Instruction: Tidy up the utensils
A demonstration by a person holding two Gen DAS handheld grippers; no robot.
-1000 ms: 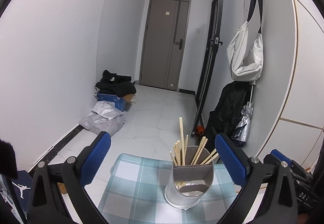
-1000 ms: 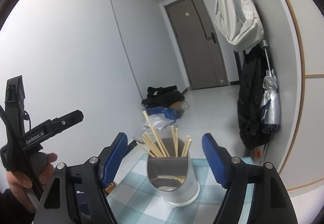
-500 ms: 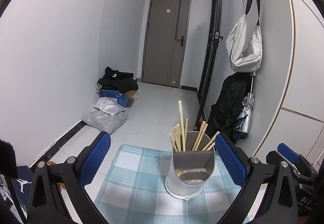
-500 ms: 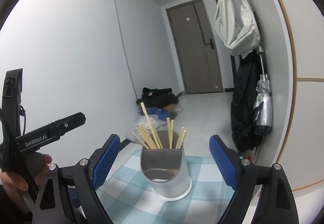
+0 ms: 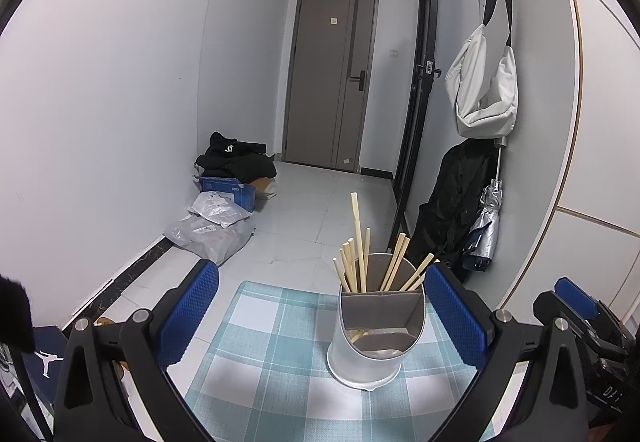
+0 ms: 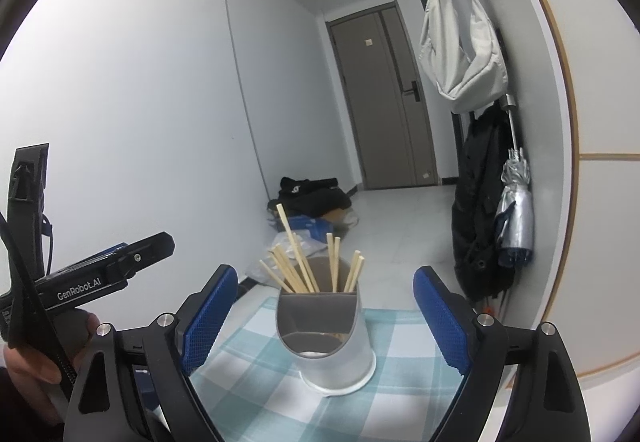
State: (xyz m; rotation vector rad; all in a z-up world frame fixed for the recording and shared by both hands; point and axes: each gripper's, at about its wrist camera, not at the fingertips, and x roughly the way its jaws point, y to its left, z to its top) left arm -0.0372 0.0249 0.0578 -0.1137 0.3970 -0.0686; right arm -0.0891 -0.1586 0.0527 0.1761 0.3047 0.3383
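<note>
Both grippers wide open, nothing held: left gripper (image 5: pixel 322 306), right gripper (image 6: pixel 324 308) (jaws just opened further). Chopsticks (image 6: pixel 304 266) stand in the holder (image 6: pixel 326 338) on the checked mat (image 5: pixel 272 354), probably just dropped in.

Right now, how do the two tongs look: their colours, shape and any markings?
Both tongs are black, with angular arms, silver screws and blue textured pads. The left tongs show this in their own view; seen from the right view, their body carries the white lettering "GenRobot.AI". The right tongs look the same, with blue pads. A dark sleeve edge shows at the left hand.
</note>
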